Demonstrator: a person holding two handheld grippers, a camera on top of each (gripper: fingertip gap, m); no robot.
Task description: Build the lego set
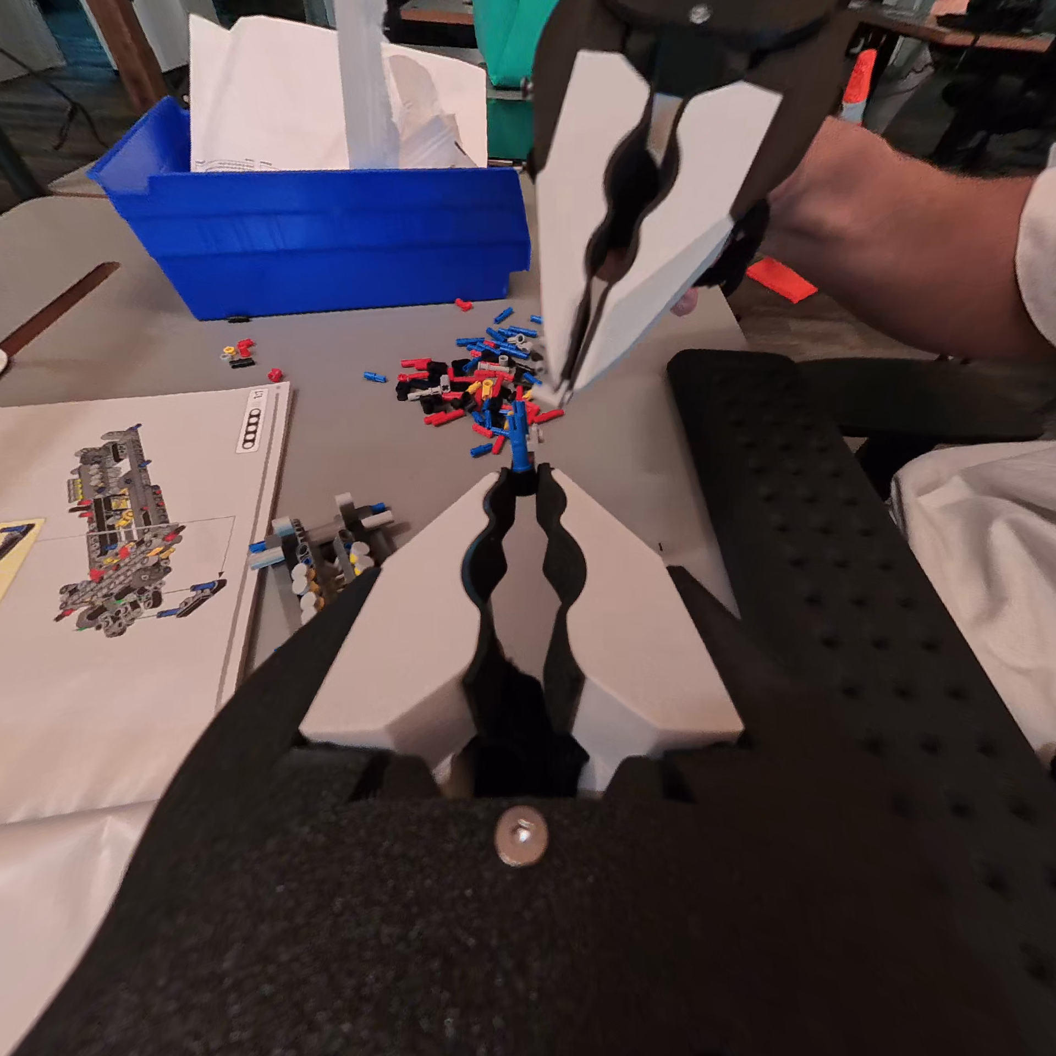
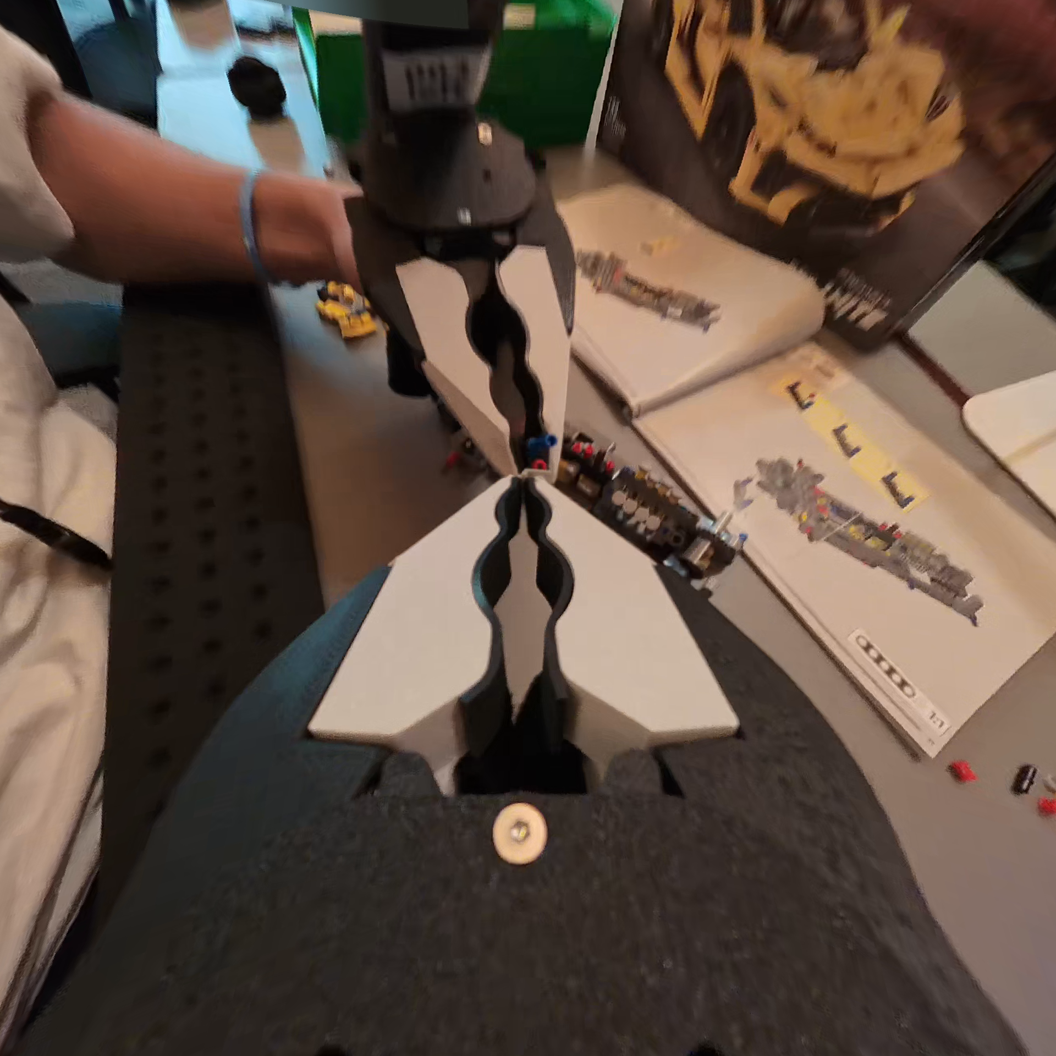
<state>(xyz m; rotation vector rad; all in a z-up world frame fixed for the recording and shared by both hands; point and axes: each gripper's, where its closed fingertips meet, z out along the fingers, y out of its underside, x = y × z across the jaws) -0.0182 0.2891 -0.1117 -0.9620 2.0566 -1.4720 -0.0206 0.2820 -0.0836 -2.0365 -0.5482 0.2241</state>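
Observation:
My left gripper (image 1: pixel 521 471) is shut on a small blue pin piece (image 1: pixel 519 437) and holds it just above the grey table, at the near edge of a pile of small red, blue and black pieces (image 1: pixel 480 388). My right gripper (image 2: pixel 523 483) is shut, tip to tip with the left gripper (image 2: pixel 530 464) and the blue piece (image 2: pixel 540 444). In the left wrist view the right gripper (image 1: pixel 563 394) comes down from the upper right onto the pile. I cannot tell whether it holds anything. A part-built grey assembly (image 1: pixel 326 548) lies beside the open instruction booklet (image 1: pixel 131 543).
A blue bin (image 1: pixel 320 240) with white paper stands behind the pile. A black perforated pad (image 1: pixel 828 543) lies on the right. The set's box (image 2: pixel 800 143) stands behind the booklet (image 2: pixel 857 531). A small yellow model (image 2: pixel 346 308) and loose pieces (image 2: pixel 960 771) lie on the table. Both grippers' tips are close together, under 4 cm apart.

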